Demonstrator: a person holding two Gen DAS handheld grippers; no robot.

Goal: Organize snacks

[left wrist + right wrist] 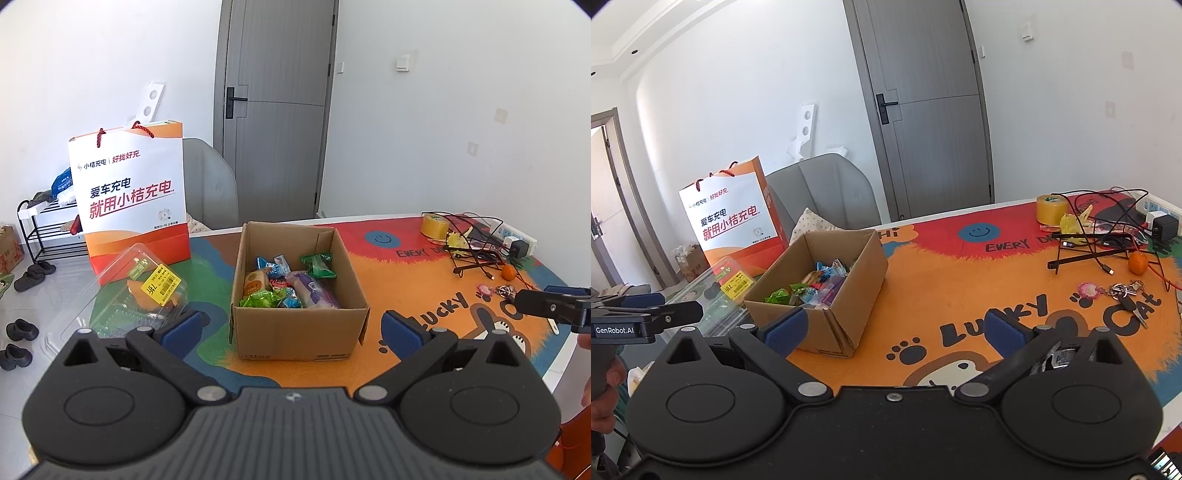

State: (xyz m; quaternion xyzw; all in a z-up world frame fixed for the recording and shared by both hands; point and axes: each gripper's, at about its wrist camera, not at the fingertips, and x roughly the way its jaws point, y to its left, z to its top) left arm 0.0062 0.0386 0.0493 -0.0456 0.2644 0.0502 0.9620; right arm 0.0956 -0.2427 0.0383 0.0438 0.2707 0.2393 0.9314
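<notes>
An open cardboard box [295, 332] stands on the colourful table mat [406, 277], filled with several wrapped snacks [288, 284]. It also shows in the right wrist view [846, 291], with the snacks [812, 286] inside. My left gripper [293, 326] is open and empty, its blue pads either side of the box's near wall. My right gripper [894, 330] is open and empty, above the mat right of the box. A clear plastic clamshell [147, 295] with a yellow label lies left of the box; it also shows in the right wrist view [727, 291].
An orange-and-white paper bag [133, 195] stands behind the clamshell. At the table's right are a tape roll [1051, 208], tangled cables and a wire stand [1089, 243], an orange [1137, 263], keys [1123, 295] and a charger [1163, 226]. A grey chair [827, 192] stands behind the table.
</notes>
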